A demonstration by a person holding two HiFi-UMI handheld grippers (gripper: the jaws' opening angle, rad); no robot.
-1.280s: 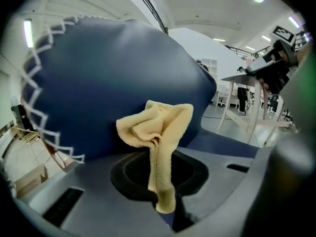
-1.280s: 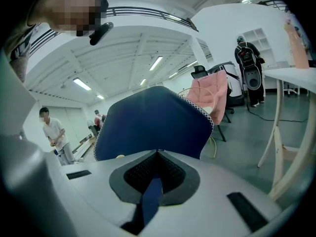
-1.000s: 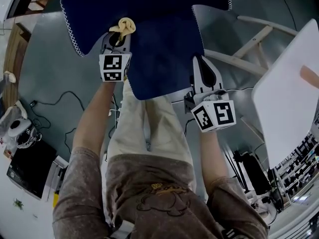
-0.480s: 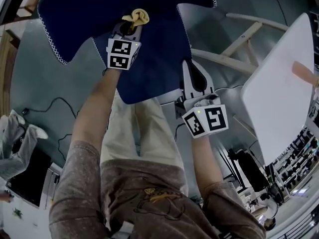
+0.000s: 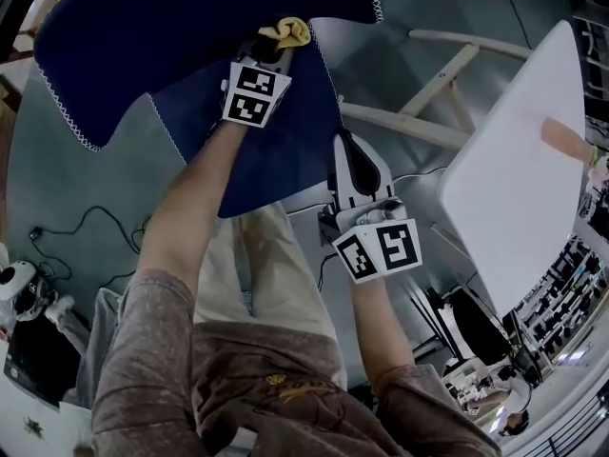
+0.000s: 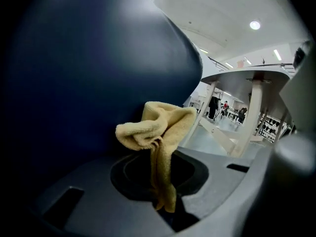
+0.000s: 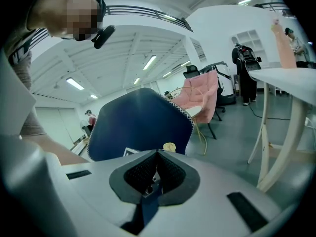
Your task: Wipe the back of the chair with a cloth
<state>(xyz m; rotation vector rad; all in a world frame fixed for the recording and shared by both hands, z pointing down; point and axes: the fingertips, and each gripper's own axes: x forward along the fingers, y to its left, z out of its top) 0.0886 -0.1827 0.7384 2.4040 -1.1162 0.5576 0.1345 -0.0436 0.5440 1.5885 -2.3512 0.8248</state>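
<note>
So, starting on the left: the left gripper [image 5: 269,48] has its jaws clamped on a yellow cloth [image 6: 155,127]. A thin strip of the cloth runs down between the jaws, and the rest bunches up in a wad just past the tips. That wad sits right up against the navy chair back [image 5: 190,27] and looks to be touching it, near the edge with the white stitching.

Below the back is the chair's navy seat [image 5: 276,150], and the person's legs are underneath it.

Moving right, the right gripper [image 5: 344,143] lies at the seat's right edge, well apart from the cloth. Its jaws are closed together with only a sliver of navy showing in the gap. I honestly can't tell if it's pinching the seat or just resting there.

Further right is a white table [image 5: 514,188] on pale wooden legs.

Count-wise: one cloth, one navy chair, two grippers and one table. There's also one pink chair [image 7: 202,95] way off in the background of the right gripper view.
</note>
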